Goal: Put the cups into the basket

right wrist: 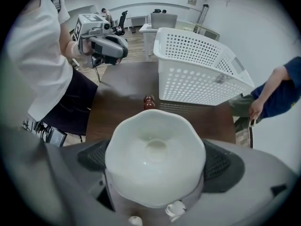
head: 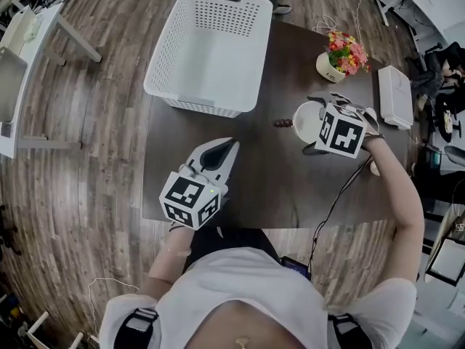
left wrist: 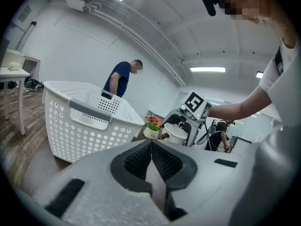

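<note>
My right gripper [head: 309,126] is shut on a white cup [right wrist: 155,159] with a wavy rim, held between its dark pads; its mouth faces the camera. In the head view that cup [head: 308,121] hangs over the right part of the dark table [head: 261,180], to the right of the white perforated basket [head: 211,46], which looks empty. My left gripper [head: 218,153] is shut with nothing in it, over the table's left front part, its tip pointing toward the basket [left wrist: 89,119]. The basket [right wrist: 202,72] stands ahead and to the right in the right gripper view.
A small dark red-brown object [head: 283,123] lies on the table just left of the cup. A pot of flowers [head: 341,55] and a white box [head: 396,93] sit at the far right. A person [left wrist: 118,79] stands behind the basket. A cable [head: 330,209] trails off the table's front edge.
</note>
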{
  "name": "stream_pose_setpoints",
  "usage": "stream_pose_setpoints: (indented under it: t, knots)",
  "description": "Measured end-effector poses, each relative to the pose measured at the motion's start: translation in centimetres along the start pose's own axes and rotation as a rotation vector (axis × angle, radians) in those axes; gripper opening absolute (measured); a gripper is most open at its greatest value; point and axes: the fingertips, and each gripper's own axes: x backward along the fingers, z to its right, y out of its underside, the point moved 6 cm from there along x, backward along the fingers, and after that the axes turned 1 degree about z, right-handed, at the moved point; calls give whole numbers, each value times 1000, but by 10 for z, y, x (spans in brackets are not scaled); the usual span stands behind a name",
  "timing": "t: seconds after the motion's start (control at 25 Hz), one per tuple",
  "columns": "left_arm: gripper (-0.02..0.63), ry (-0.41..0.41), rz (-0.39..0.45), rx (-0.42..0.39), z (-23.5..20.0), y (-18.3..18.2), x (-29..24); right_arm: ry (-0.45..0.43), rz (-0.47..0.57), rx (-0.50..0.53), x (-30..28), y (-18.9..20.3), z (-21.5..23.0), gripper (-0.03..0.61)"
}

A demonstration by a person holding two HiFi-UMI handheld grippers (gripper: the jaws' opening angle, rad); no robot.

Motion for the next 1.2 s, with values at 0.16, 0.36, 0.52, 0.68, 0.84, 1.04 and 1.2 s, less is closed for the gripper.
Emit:
stream_pose_setpoints:
  t: [0.16,0.36,0.52,0.68,0.84,1.04,1.2]
  knots:
    - [12,-7,45,-14,-3,-19,7,8,16,-23,36,-7,1,563]
    - [12,6,73,-37,-3,-34,15,50,17,-13,72,-22,9,563]
    - [12,-3,98,-59,-9,-44,22,100,14,9,90,-39,20,563]
    - [12,-28,111,-61,-21,-50,31,125,20,52,103,-62,35,563]
    - [12,-57,121,-84,-33,-55,41,139,38,102,108,-93,46,563]
    - [12,-93,133,-129,-52,-69,53,145,81,144,105,-139,67,563]
    - [12,-137,144,-141,-72,-79,64,146,93,189,98,-175,87,563]
